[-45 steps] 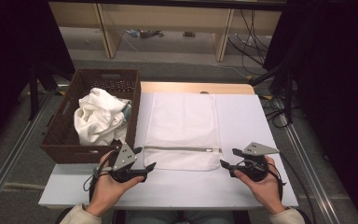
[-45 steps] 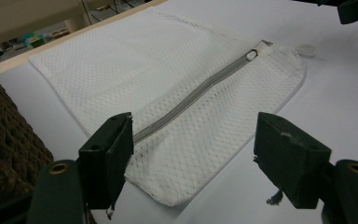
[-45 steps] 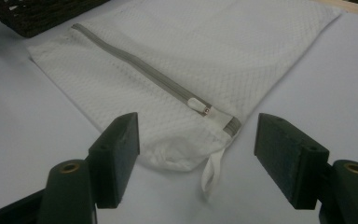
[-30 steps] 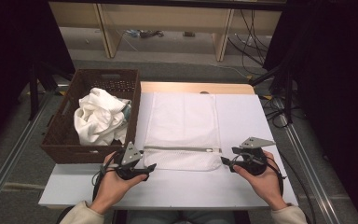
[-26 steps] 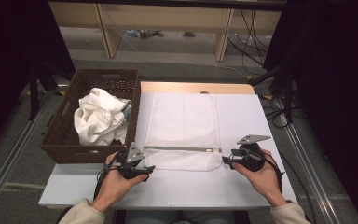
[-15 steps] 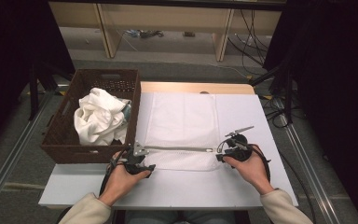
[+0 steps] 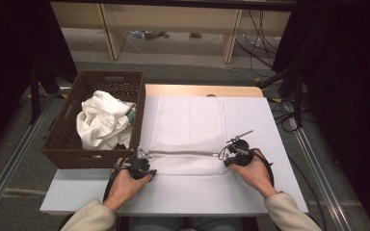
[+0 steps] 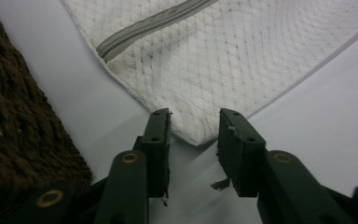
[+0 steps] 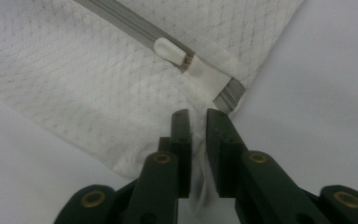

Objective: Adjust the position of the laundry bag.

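High view: white mesh zippered laundry bag (image 7: pixel 189 132) lies flat on the white table (image 7: pixel 274 120), right of the brown wicker basket (image 7: pixel 65 144) holding crumpled white cloth (image 7: pixel 102 120); left gripper (image 7: pixel 142 166) sits at the bag's near left corner, right gripper (image 7: pixel 231 156) at its near right corner. Left gripper view: jaws have just been closing but are not yet pinching, the bag's corner (image 8: pixel 193 133) between them, pads apart from it. Right gripper view: jaws have just been closing and now pinch a fold of mesh (image 9: pixel 196 135) near the white zipper pull (image 9: pixel 170 50). Bag looks light, limp, snag-prone; corners and hems are probably the best holds.
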